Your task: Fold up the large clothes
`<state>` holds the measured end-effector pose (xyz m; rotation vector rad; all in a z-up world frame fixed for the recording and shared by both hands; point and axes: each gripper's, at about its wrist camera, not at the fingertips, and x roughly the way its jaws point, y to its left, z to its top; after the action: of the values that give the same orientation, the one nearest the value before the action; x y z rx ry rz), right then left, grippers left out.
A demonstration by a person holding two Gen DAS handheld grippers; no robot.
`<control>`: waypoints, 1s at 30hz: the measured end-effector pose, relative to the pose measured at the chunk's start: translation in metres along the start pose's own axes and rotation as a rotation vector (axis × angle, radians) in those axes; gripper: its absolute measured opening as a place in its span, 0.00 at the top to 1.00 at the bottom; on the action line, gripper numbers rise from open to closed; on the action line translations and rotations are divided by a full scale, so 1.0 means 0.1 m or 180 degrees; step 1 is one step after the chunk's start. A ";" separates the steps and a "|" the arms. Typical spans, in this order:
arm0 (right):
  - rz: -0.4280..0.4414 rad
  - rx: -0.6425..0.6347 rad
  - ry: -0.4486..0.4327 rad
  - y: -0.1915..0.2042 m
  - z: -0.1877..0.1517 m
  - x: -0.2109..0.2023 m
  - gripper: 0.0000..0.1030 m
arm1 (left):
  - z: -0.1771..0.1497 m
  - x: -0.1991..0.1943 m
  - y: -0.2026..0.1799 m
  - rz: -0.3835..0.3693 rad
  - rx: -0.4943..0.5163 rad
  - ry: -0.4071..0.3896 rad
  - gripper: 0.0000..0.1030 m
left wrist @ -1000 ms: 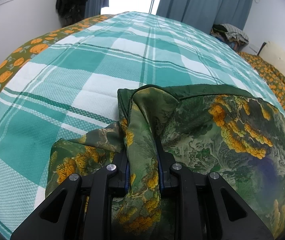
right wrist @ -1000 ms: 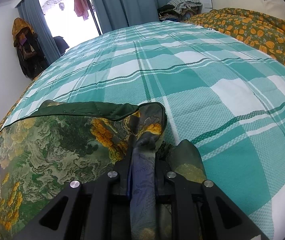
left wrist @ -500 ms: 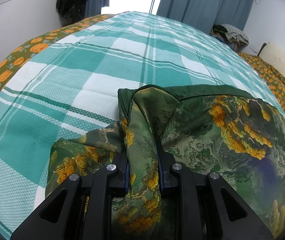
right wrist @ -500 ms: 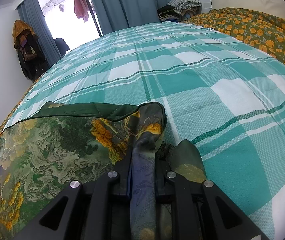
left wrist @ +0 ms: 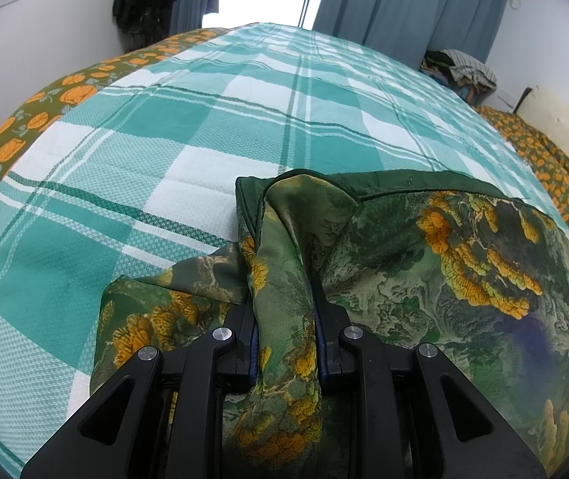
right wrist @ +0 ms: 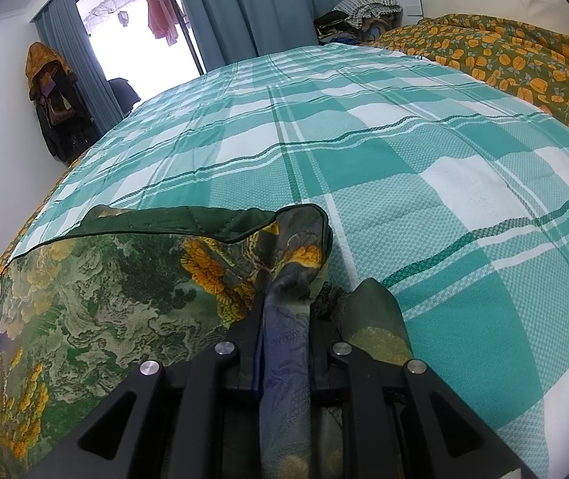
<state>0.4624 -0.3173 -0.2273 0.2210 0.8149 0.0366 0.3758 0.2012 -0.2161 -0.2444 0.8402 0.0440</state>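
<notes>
A large green garment (left wrist: 444, 263) with a yellow and olive landscape print and dark green lining lies on the bed near me. It also shows in the right wrist view (right wrist: 116, 279). My left gripper (left wrist: 286, 303) is shut on a bunched fold at the garment's left corner. My right gripper (right wrist: 286, 311) is shut on a bunched fold at its right corner. The cloth stretches between the two grippers and hides the fingertips. The dark green lined edge faces away from me.
The bed is covered by a teal and white plaid sheet (left wrist: 244, 119) over an orange-flowered quilt (right wrist: 524, 52). Blue curtains (right wrist: 268, 4), a balcony door, hanging coats (right wrist: 52, 99) and a clothes pile (left wrist: 460, 68) stand beyond the bed.
</notes>
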 end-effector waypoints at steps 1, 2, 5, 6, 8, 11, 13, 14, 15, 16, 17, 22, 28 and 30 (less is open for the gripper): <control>0.0002 0.0000 -0.0001 -0.01 0.00 0.00 0.84 | 0.00 0.00 0.00 -0.0001 0.0000 -0.0001 0.79; 0.0001 -0.0001 -0.0002 -0.01 0.00 0.00 0.84 | 0.00 0.00 -0.01 -0.0001 0.0000 -0.0001 0.79; 0.0002 0.0001 0.0007 0.00 0.00 0.00 0.84 | 0.01 -0.01 -0.01 0.0004 -0.0008 0.0014 0.79; 0.0004 0.0003 0.0013 -0.01 0.00 0.00 0.84 | 0.01 -0.02 -0.02 0.0029 0.0005 0.0015 0.75; 0.0032 0.0024 0.0049 -0.01 0.02 -0.01 0.83 | 0.03 -0.05 -0.03 0.0113 0.0018 0.0061 0.65; 0.0139 0.0136 0.0161 -0.07 0.10 -0.03 0.83 | 0.14 -0.14 -0.02 0.0192 -0.0020 0.0206 0.42; 0.0204 0.0211 0.0220 -0.12 0.20 -0.11 0.80 | 0.22 -0.36 -0.01 0.0223 -0.0029 0.0180 0.29; 0.0194 0.0239 0.0193 -0.14 0.26 -0.20 0.72 | 0.24 -0.50 -0.01 0.0208 -0.0007 0.0118 0.29; 0.0171 0.0250 0.0134 -0.15 0.30 -0.29 0.65 | 0.25 -0.61 -0.02 0.0189 0.0025 0.0075 0.29; 0.0118 0.0238 0.0017 -0.16 0.36 -0.45 0.51 | 0.25 -0.81 -0.09 0.0160 0.0147 -0.0002 0.28; 0.0054 0.0201 -0.0147 -0.17 0.42 -0.63 0.44 | 0.23 -0.95 -0.18 0.0149 0.0266 -0.0064 0.27; 0.0130 -0.0118 -0.0438 -0.05 0.48 -1.32 0.44 | 0.07 -1.43 -0.96 -0.0362 0.0731 -0.0244 0.08; 0.0810 -0.0429 -0.0066 0.44 -0.06 -1.40 0.44 | 0.11 -0.76 -2.08 -0.0673 0.1078 0.0285 0.08; 0.0716 -0.0485 0.0045 0.48 -0.27 -1.25 0.44 | 0.16 -0.39 -2.21 -0.0503 0.0964 0.0404 0.08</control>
<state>0.3592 -0.2802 -0.1455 0.1676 0.7944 0.3110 0.3910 -0.0073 -0.1335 -0.0277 0.9387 -0.2476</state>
